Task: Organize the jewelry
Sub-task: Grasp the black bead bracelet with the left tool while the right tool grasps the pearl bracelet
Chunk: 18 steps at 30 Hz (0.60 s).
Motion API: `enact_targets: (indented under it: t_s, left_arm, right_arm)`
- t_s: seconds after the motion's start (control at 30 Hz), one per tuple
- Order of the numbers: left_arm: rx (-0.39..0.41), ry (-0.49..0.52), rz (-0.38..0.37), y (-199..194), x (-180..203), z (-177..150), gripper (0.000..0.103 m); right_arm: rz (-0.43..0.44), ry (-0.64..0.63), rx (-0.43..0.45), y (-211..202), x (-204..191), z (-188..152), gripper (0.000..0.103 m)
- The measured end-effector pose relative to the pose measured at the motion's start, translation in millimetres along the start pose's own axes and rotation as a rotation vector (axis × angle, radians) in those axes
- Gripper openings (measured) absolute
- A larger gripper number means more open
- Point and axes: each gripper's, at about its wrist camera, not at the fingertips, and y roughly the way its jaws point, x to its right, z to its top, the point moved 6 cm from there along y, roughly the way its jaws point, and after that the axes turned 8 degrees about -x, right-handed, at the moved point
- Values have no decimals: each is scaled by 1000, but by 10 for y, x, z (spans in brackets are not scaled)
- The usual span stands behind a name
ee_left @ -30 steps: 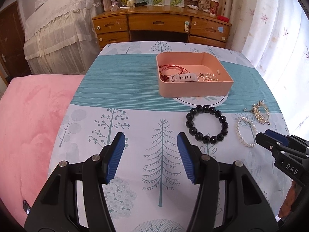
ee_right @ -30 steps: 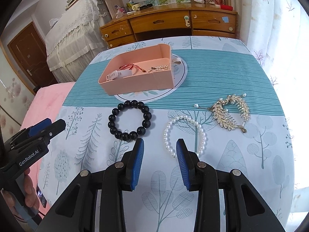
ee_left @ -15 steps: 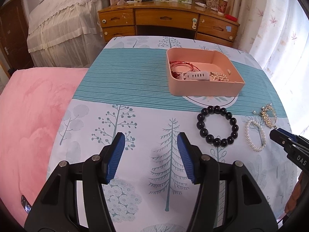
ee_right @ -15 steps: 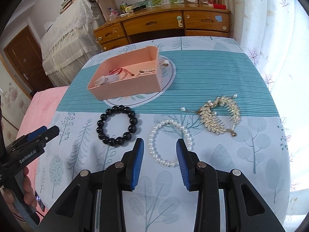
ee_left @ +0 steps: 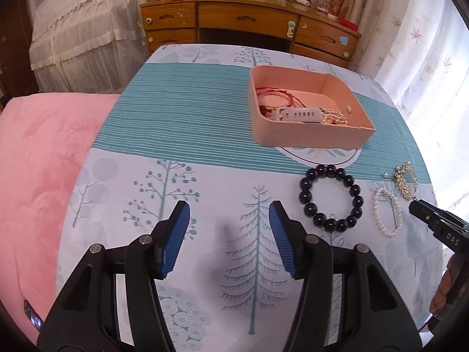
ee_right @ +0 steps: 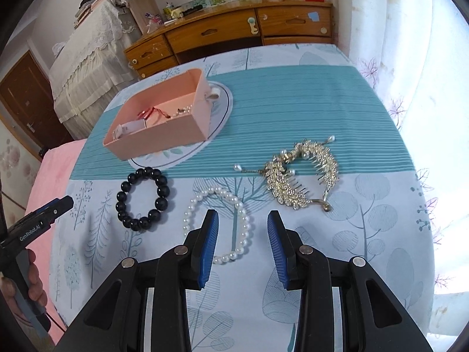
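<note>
A pink box (ee_left: pixel 307 135) (ee_right: pixel 164 138) sits on the tablecloth and holds red cord, a white strap and pearls. In front of it lie a black bead bracelet (ee_left: pixel 331 198) (ee_right: pixel 142 198), a white pearl bracelet (ee_left: pixel 386 211) (ee_right: pixel 234 202) and a gold leaf hair comb (ee_left: pixel 406 180) (ee_right: pixel 302 176). My left gripper (ee_left: pixel 228 236) is open and empty, left of the black bracelet. My right gripper (ee_right: pixel 242 246) is open and empty, its left finger over the pearl bracelet's near part.
A wooden dresser (ee_left: pixel 249 26) with clutter on top stands beyond the table. A pink blanket (ee_left: pixel 38 176) lies left of the table. Lace-covered furniture (ee_left: pixel 79 35) stands at the back left. A white curtain (ee_right: pixel 410 58) hangs on the right.
The right gripper has moved forward and right, closer over the pearl bracelet, and its jaws have widened. The left gripper has shifted left, so the jewelry sits further right in its view.
</note>
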Motion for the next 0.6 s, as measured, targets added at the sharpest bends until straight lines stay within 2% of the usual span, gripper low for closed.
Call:
enact_targets:
  t_s: [0.2, 0.33, 0.47, 0.6]
  left_arm:
    - [-13, 102, -34, 92, 361, 86, 53]
    - [-56, 167, -21, 302, 591, 197, 53]
    - [-152, 198, -35, 510, 747, 293, 53]
    - [-226, 217, -28, 629, 807, 388, 53]
  right_arm:
    - [11, -28, -33, 130, -73, -77, 35]
    - [-32, -50, -51, 222, -79, -98, 35]
    - [-73, -91, -101, 364, -93, -67, 33]
    - [-159, -169, -167, 442, -167, 26, 26]
